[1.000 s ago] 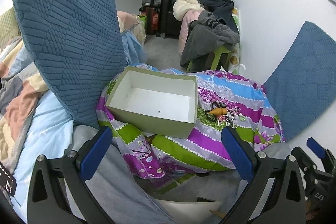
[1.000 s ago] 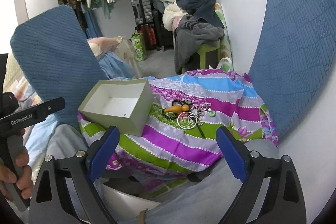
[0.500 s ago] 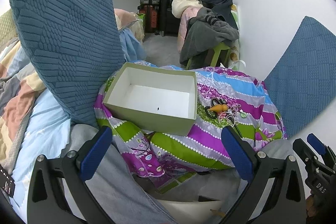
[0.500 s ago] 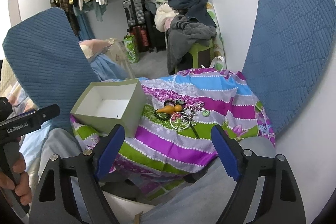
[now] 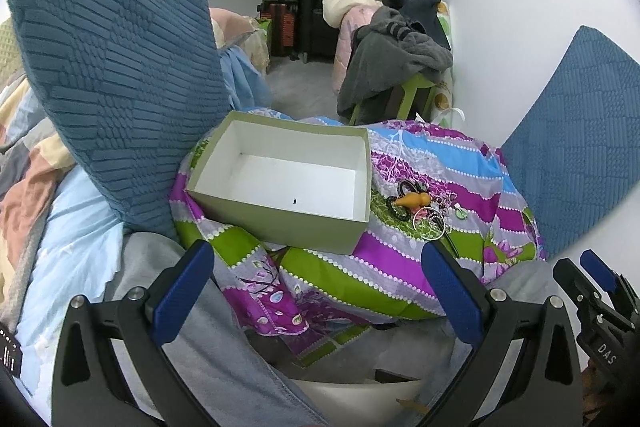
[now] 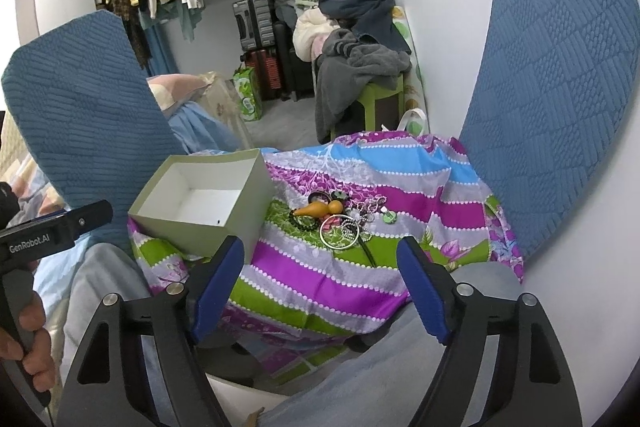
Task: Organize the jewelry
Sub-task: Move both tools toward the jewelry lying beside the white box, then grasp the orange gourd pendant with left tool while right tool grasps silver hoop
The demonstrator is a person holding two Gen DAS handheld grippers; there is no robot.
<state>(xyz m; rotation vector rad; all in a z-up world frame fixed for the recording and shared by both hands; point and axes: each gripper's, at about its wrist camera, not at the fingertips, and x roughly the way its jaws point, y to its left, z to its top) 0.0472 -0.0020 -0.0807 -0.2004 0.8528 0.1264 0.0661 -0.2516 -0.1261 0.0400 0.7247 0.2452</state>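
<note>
An open olive-green box (image 5: 280, 183) with a white inside sits on a striped purple, green and blue cloth (image 5: 400, 267); it also shows in the right wrist view (image 6: 200, 203). A pile of jewelry (image 5: 424, 209) lies on the cloth just right of the box: an orange gourd pendant (image 6: 318, 209), a silver ring bangle (image 6: 339, 235), dark bead bracelets and chains. My left gripper (image 5: 318, 291) is open and empty, short of the box. My right gripper (image 6: 320, 285) is open and empty, short of the jewelry.
Blue textured cushions (image 5: 116, 39) (image 6: 552, 87) stand on both sides of the cloth. A white wall (image 5: 520, 7) is at the right. A green stool with piled clothes (image 6: 360, 67), suitcases and hanging clothes fill the back. Grey-trousered legs lie under the grippers.
Both grippers have tilted and shifted slightly, so the box and jewelry sit a little lower and nearer in view. The right gripper's fingers stand a little closer together. Nothing on the cloth moved.
</note>
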